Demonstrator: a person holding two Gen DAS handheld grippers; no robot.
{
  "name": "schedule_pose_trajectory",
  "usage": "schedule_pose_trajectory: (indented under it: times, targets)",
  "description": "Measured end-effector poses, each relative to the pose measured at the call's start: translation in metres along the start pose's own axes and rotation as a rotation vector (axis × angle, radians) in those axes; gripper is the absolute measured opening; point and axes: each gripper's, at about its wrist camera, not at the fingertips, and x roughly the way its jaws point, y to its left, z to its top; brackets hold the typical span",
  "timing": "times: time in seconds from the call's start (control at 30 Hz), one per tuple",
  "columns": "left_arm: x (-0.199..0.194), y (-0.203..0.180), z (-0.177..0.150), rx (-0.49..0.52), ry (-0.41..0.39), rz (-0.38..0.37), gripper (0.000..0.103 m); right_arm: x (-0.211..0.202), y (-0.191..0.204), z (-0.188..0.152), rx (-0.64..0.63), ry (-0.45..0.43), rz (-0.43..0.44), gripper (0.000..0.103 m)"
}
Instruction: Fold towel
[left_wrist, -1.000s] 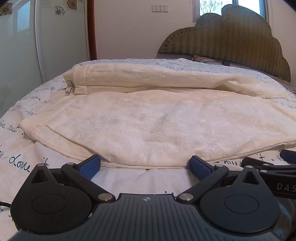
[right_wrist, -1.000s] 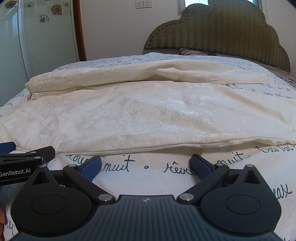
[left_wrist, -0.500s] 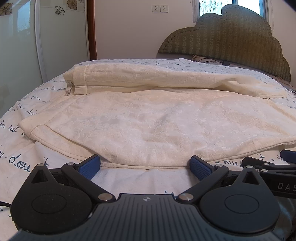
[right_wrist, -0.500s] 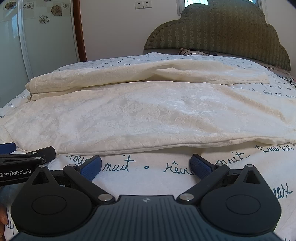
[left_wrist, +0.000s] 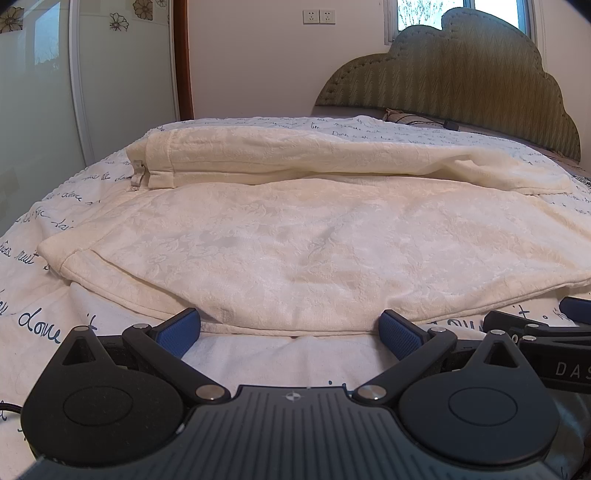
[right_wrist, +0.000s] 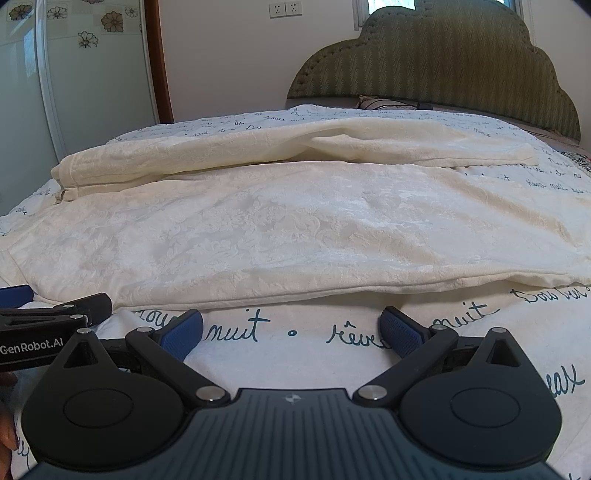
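Observation:
A large cream towel (left_wrist: 314, 243) with a woven floral pattern lies spread across the bed, its far edge folded back toward me into a long band (left_wrist: 295, 155). In the right wrist view the same towel (right_wrist: 295, 229) fills the middle. My left gripper (left_wrist: 290, 330) is open, low over the sheet, its blue pads at the towel's near hem. My right gripper (right_wrist: 291, 330) is open too, a short way back from the near hem, nothing between its fingers. Each gripper shows at the edge of the other's view.
The bed sheet (right_wrist: 295, 332) is white with blue handwriting print. A padded green headboard (left_wrist: 461, 88) stands at the far end with a pillow (right_wrist: 384, 103) below it. A glass sliding door (left_wrist: 44, 110) is at the left.

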Motion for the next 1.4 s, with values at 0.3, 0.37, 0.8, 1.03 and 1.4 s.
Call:
schedule_pose_trajectory:
  times: [0.3, 0.37, 0.8, 1.03, 1.4]
  targets:
    - [0.0, 0.001, 0.0, 0.004, 0.0, 0.002, 0.103, 0.0, 0.0, 0.0, 0.0, -0.001, -0.001, 0.103]
    - [0.0, 0.001, 0.0, 0.005, 0.0, 0.002, 0.103, 0.0, 0.001, 0.0, -0.003, 0.001, -0.003, 0.103]
    - [-0.014, 0.013, 0.007, -0.007, -0.014, -0.06, 0.102, -0.027, -0.008, 0.023, -0.008, -0.063, 0.19, 0.103]
    - [-0.021, 0.021, 0.029, 0.078, -0.067, -0.022, 0.102, -0.009, 0.041, 0.094, -0.375, -0.222, 0.183, 0.103]
    - [-0.001, 0.063, 0.065, 0.053, -0.068, 0.037, 0.102, 0.129, 0.065, 0.213, -0.372, -0.039, 0.349, 0.096]
